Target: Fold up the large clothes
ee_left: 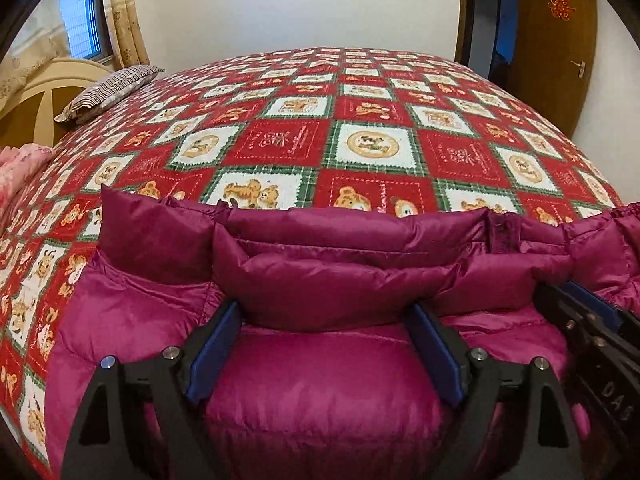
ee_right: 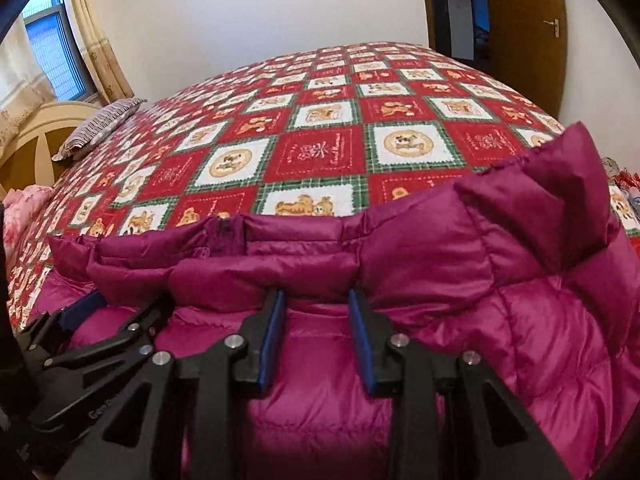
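Your jacket (ee_left: 328,380) is lying on the quilted bed (ee_left: 320,140); left claw (ee_left: 326,316) is standing apart, right claw (ee_right: 316,300) is standing part-open, both straddling the fold.

Both wrist cams sit low and super close over the magenta puffer jacket (ee_left: 320,380), tilted down and looking across the bed toward the far wall, sharing the folded-over edge, the red patchwork quilt (ee_right: 320,152), striped pillow (ee_left: 108,90) and door.
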Available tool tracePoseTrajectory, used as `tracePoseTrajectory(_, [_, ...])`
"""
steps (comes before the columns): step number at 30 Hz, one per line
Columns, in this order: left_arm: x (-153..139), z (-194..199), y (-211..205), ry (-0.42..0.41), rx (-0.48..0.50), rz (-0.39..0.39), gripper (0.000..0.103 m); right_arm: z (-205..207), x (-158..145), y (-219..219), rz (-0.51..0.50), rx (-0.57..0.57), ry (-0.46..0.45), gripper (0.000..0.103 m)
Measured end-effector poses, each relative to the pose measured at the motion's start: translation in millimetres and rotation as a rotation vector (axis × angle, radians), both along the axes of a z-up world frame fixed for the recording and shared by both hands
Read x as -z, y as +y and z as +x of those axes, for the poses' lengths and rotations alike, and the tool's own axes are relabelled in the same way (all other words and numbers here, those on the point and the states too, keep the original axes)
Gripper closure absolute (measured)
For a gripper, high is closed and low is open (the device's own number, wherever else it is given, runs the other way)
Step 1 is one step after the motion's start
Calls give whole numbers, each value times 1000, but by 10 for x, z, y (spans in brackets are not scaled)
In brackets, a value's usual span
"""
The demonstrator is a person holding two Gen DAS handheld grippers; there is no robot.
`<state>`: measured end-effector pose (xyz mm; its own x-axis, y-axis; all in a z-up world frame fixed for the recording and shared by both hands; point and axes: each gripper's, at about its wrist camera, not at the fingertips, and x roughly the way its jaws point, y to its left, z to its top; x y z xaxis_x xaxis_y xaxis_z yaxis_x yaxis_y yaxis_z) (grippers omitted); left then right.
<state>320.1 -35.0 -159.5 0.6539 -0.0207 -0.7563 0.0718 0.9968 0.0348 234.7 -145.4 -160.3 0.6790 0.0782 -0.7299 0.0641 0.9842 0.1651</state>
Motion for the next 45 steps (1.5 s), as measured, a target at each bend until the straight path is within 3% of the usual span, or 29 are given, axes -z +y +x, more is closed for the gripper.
tracePoseTrajectory(4, [17, 7, 5, 7, -2, 0, 16, -126, -238, -270, -1, 50, -22, 75])
tracePoseTrajectory(7, [18, 9, 9, 6, -2, 0, 17, -226, -364, -760, -89, 203, -38, 75])
tracePoseTrajectory(10, [19, 7, 5, 4, -2, 5, 17, -217, -183, -1148, -100, 287, 15, 75])
tracePoseTrajectory(13, [18, 3, -4, 1, -2, 11, 16, -208, 38, -1329, -14, 280, 12, 75])
tracePoseTrajectory(18, [4, 8, 12, 14, 4, -6, 16, -165, 38, -1227, -90, 285, 13, 74])
tracePoseTrajectory(20, [-92, 11, 122, 41, 32, -69, 16, -185, 39, -1258, -67, 286, 5, 74])
tracePoseTrajectory(22, [-226, -10, 291, 16, 18, -122, 16, -213, 47, -1277, -55, 286, -2, 74])
tracePoseTrajectory(26, [-309, 116, 743, -25, -174, -48, 17, -229, 46, -1269, -58, 287, -6, 74])
tracePoseTrajectory(28, [-81, 266, 1015, 61, -260, -62, 15, -228, 46, -1274, -54, 287, -6, 74])
tracePoseTrajectory(30, [105, 316, 1179, 107, -268, -190, 10, -210, 50, -1270, -53, 287, -7, 74])
tracePoseTrajectory(33, [117, 337, 1008, 81, -265, -93, 7, -209, 51, -1269, -56, 288, -6, 74])
tracePoseTrajectory(35, [121, 355, 988, 84, -269, -82, 6, -208, 47, -1273, -58, 289, -5, 74])
tracePoseTrajectory(39, [24, 309, 1097, 115, -216, -146, 6, -182, 32, -1246, -87, 291, 14, 74])
tracePoseTrajectory(42, [-209, 17, 1294, 80, -168, -271, 6, -181, -79, -1136, -170, 299, 60, 74])
tracePoseTrajectory(45, [-389, -349, 1389, 28, -140, -297, 6, -482, -409, -916, -87, 268, -73, 74])
